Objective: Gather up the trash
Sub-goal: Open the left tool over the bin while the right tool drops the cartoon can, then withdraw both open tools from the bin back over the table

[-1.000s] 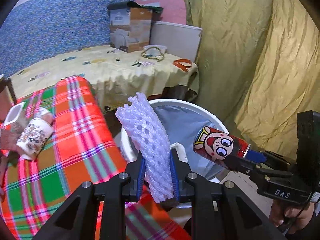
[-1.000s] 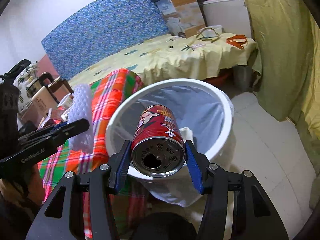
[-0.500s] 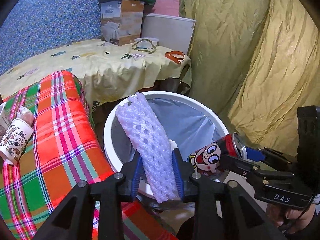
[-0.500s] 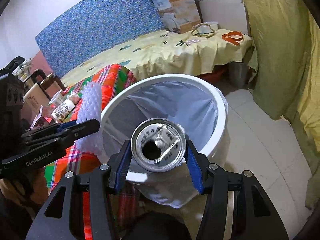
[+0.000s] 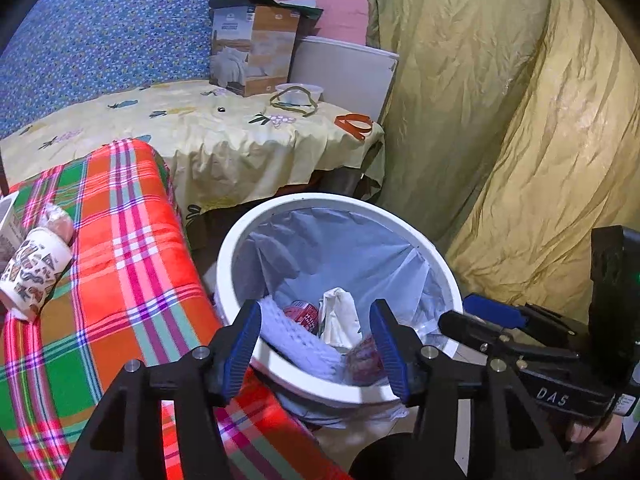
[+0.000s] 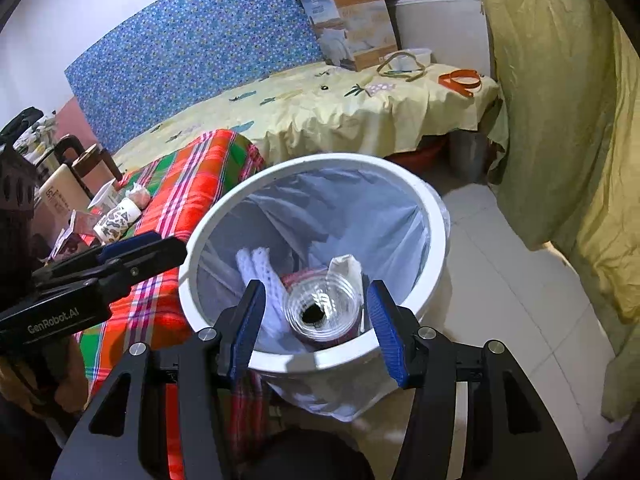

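Looking down into the white bin, we see both pieces of trash already below its rim: the foam net sleeve lies against the near-left wall of the liner, and the red can sits beside it with its silver end facing us, blurred as if still dropping. Our left gripper is opening, its blue pads spreading with nothing between them, and our right gripper stands wide apart and holds nothing, the can lying clear beneath it. The chief risk we judge from here is catching the thin plastic liner or the round rim with a fingertip as we pull away, which could drag the bag out or tip the bin against the plaid cloth. The can, being smooth, rigid metal, could roll or clatter and shift the soft pile; the sleeve is light, springy mesh and might rebound upward. A crumpled white wad rests behind the can. On the cloth a patterned paper cup lies on its side, likely next, and its thin wall would crush under a hard squeeze.
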A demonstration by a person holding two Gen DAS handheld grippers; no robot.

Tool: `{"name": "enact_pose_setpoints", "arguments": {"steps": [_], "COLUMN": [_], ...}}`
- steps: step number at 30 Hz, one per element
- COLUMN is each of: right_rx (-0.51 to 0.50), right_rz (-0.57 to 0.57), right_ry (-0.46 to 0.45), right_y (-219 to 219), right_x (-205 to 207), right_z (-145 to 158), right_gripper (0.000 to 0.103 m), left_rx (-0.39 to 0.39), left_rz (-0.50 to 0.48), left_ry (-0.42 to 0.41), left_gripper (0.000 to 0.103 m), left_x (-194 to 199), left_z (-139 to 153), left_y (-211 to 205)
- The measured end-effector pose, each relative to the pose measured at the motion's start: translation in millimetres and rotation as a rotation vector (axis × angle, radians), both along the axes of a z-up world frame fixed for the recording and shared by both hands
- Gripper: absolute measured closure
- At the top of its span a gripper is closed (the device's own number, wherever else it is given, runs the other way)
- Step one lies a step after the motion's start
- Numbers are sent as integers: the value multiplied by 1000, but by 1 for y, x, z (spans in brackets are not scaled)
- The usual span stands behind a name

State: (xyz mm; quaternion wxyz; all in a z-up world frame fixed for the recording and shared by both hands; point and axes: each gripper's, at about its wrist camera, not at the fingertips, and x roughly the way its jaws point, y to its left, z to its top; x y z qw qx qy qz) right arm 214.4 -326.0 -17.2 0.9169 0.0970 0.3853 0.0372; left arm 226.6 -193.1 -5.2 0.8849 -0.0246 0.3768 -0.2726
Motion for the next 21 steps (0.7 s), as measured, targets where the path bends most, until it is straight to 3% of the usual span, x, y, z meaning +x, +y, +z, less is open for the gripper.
{"name": "enact_pose_setpoints", "arguments": {"steps": [8, 21], "right_rx": [18, 65], "right_rz": [21, 181], "right_ry": [-18, -61], "right_y": [7, 55], "right_x": [-5, -17], "right_z": [6, 12], "right_gripper": [48, 48], "left_rx": [-35, 0], "left_rz": [66, 227], "left_ry": [0, -24], "left_gripper": [47, 47], "left_x": [-20, -68], "left_z": [6, 7], "left_y": [30, 97]}}
